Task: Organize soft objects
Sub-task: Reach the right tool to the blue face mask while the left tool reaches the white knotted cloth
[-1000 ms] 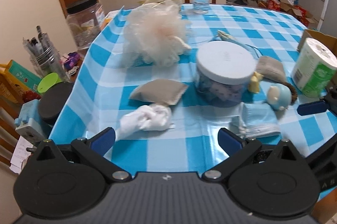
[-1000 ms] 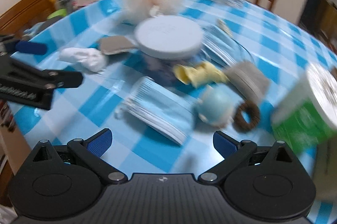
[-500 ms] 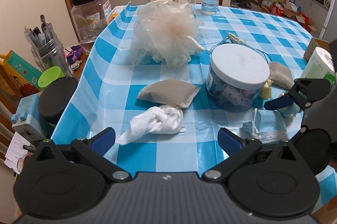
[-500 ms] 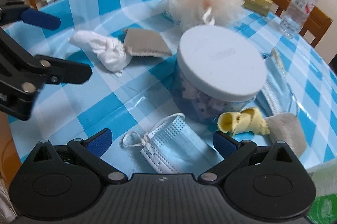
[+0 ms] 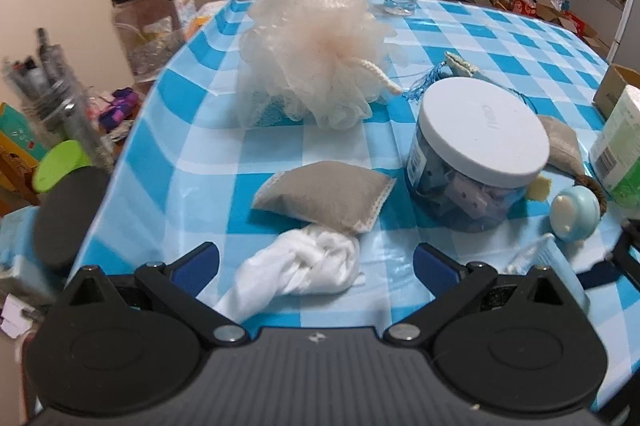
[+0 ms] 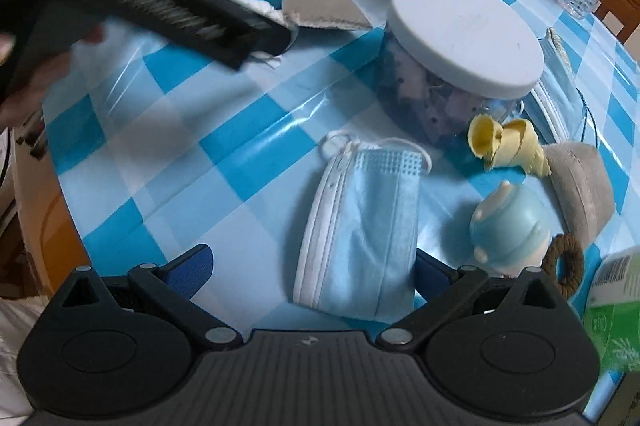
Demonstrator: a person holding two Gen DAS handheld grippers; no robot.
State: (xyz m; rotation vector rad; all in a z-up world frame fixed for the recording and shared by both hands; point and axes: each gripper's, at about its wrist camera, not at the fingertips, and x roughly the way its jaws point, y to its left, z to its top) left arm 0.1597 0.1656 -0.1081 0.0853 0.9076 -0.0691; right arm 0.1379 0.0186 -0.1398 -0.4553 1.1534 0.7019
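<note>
Blue-and-white checked tablecloth (image 5: pixel 192 141), pale-blue mask (image 6: pixel 360 226)

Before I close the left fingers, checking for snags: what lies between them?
Only the white cloth on the tablecloth, per the left wrist view.

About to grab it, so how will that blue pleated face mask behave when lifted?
The blue pleated face mask looks thin and flat, so probably light and floppy, sagging from a pinch. Its loose ear loop may dangle.

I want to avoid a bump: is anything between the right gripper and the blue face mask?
Nothing visible. The right gripper is open, and the blue face mask lies flat on the tablecloth right between its fingers.
</note>
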